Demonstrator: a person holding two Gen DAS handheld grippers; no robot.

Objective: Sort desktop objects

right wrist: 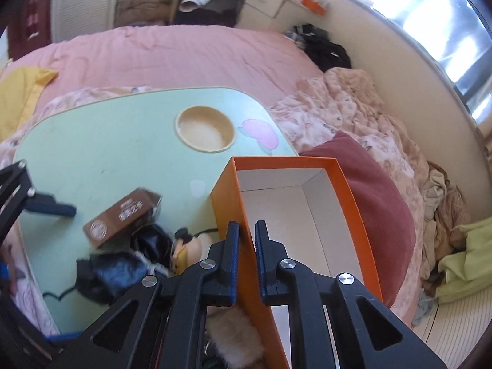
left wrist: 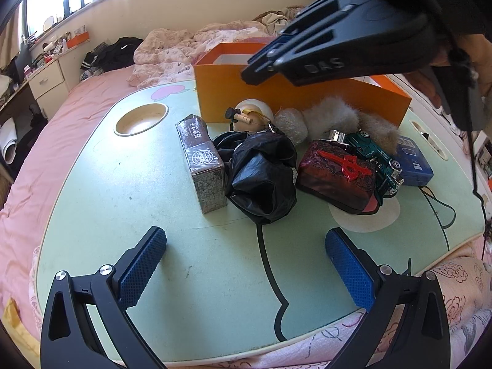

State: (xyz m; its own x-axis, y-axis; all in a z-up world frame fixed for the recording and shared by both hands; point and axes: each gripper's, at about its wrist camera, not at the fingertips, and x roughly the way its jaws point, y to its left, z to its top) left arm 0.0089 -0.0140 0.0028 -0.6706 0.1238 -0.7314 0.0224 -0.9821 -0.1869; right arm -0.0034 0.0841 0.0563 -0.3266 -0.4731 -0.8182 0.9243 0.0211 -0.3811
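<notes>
While hovering over orange box [right wrist: 307,215], right hand-held gripper [right wrist: 246,230] nearly closed — empty.

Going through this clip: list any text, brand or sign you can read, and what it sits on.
"DAS": on the right claw, side of a finger.
VW roundel: wheel hub of the green toy car.
Chinese characters and round seal: brown carton, too blurred to read.
Blue case print: too small to read.

"DAS" in raised letters on the black plastic right gripper [left wrist: 256,72]. Chinese characters and a round seal on the brown cellophane-wrapped carton [left wrist: 201,161], too small to read. VW roundel on the green toy car [left wrist: 379,161].
</notes>
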